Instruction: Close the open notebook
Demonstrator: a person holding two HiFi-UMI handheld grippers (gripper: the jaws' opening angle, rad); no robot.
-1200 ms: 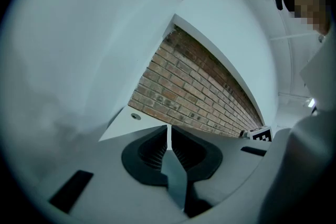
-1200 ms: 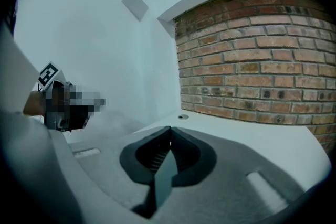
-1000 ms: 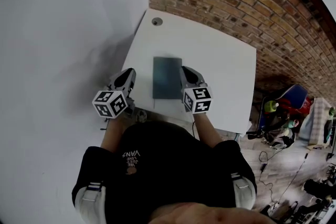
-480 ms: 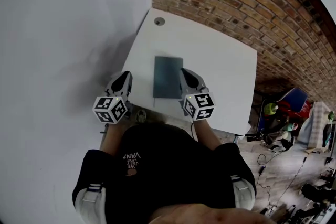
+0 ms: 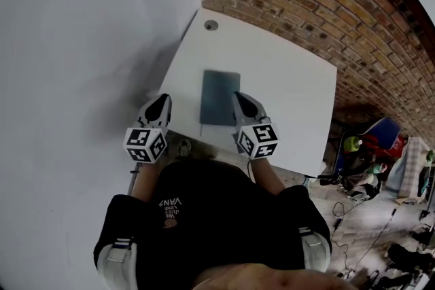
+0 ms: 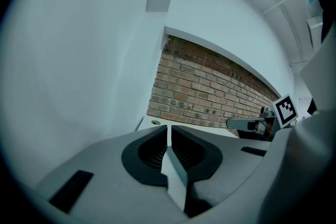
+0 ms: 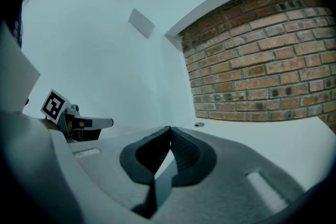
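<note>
A dark grey-blue notebook (image 5: pixel 219 97) lies flat on the white table (image 5: pixel 285 78) with its cover down, near the front edge. My left gripper (image 5: pixel 163 97) hovers at the table's left front corner, a short way left of the notebook, jaws shut and empty. My right gripper (image 5: pixel 238 95) sits just off the notebook's right edge, also shut on nothing. In the left gripper view the left gripper (image 6: pixel 168 127) points at the brick wall, with the right gripper (image 6: pixel 257 123) off to the side. In the right gripper view the right gripper (image 7: pixel 170 128) hides the notebook.
A brick wall (image 5: pixel 306 3) runs along the table's far side and a plain white wall (image 5: pixel 81 44) along its left. A round cable hole (image 5: pixel 211 25) sits in the far left corner of the table. Bags and cables (image 5: pixel 367 153) clutter the floor at right.
Both grippers have drawn back a little from the notebook toward the person, and the left one has rolled slightly. The notebook has not moved.
</note>
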